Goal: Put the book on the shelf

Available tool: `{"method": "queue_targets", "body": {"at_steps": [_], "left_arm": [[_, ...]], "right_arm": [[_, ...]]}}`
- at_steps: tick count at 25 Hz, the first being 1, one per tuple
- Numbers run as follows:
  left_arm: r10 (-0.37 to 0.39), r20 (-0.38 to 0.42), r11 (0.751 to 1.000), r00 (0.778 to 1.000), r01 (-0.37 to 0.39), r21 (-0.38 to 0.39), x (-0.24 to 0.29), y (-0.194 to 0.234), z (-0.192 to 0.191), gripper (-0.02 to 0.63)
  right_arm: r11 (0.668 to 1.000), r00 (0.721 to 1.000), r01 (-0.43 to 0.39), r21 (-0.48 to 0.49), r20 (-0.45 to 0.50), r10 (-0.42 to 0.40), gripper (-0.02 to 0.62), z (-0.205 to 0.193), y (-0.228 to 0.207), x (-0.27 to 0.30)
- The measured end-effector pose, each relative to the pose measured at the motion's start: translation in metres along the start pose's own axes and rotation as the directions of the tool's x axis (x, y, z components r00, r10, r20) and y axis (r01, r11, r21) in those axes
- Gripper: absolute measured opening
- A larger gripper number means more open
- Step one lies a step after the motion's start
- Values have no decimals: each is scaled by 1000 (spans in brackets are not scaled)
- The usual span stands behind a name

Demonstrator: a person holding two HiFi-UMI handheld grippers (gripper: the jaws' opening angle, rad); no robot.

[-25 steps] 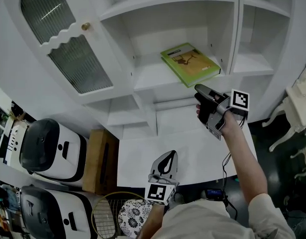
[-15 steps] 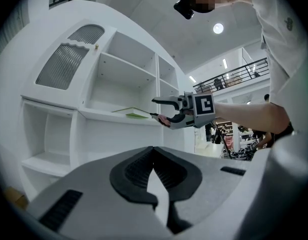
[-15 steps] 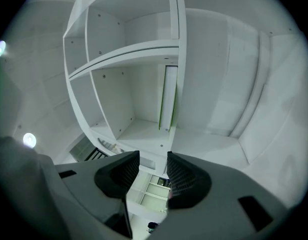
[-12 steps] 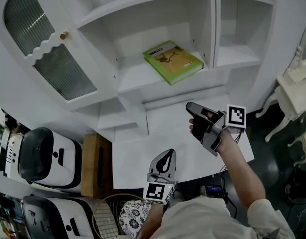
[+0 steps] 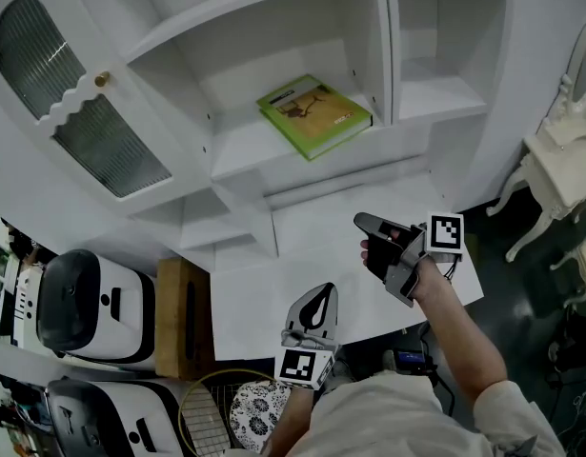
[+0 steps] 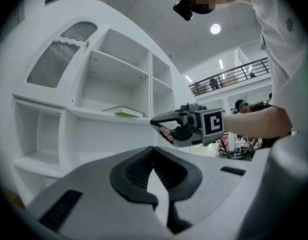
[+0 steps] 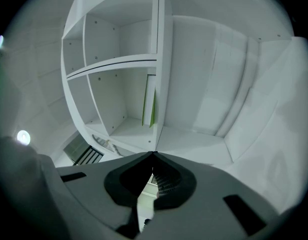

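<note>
A green book lies flat on the middle shelf of the white bookcase, with nothing touching it. My right gripper hangs above the white counter, below the book's shelf and well clear of it, shut and empty. In the right gripper view the book shows edge-on beyond the closed tips of my right gripper. My left gripper stays low near my body, shut with nothing in it. The left gripper view shows the book and the right gripper ahead of my left gripper.
A cabinet door with ribbed glass stands open at the left. Two white-and-black machines, a wooden box and a racket sit lower left. White furniture stands at the right.
My right gripper has drawn back from the shelf and down toward me, leaving the book lying there. The left gripper has not moved.
</note>
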State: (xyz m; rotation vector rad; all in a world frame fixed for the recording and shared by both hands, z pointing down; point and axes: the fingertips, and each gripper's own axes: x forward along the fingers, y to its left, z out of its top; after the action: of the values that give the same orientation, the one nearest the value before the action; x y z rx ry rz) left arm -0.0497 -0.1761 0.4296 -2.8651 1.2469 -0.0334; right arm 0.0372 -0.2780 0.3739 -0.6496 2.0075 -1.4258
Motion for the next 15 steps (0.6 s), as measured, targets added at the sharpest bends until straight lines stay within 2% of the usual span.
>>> {"method": "queue_targets", "body": {"at_steps": [7, 9, 10, 11, 12, 15], "left_arm": [[4, 1, 1000, 1000, -4, 4, 6, -11, 4, 3], [4, 2, 1000, 1000, -4, 4, 7, -15, 5, 3], [4, 3, 1000, 1000, -4, 4, 9, -18, 6, 3], [3, 4, 1000, 1000, -3, 3, 10, -21, 6, 3], [1, 5, 1000, 1000, -1, 2, 11, -24, 7, 3], [-7, 8, 1000, 1000, 7, 1, 15, -32, 8, 3]], "right_arm": [[984, 999, -3, -179, -38, -4, 17, -8, 12, -12], [969, 999, 10, -247, -40, -20, 17, -13, 17, -16], [952, 998, 45, -302, -35, -58, 17, -14, 15, -21], [923, 993, 98, -373, -25, -115, 17, -15, 10, -27], [878, 985, 149, -455, -10, -172, 17, -14, 6, -32], [694, 961, 229, -683, 42, -275, 17, -17, 1, -43]]}}
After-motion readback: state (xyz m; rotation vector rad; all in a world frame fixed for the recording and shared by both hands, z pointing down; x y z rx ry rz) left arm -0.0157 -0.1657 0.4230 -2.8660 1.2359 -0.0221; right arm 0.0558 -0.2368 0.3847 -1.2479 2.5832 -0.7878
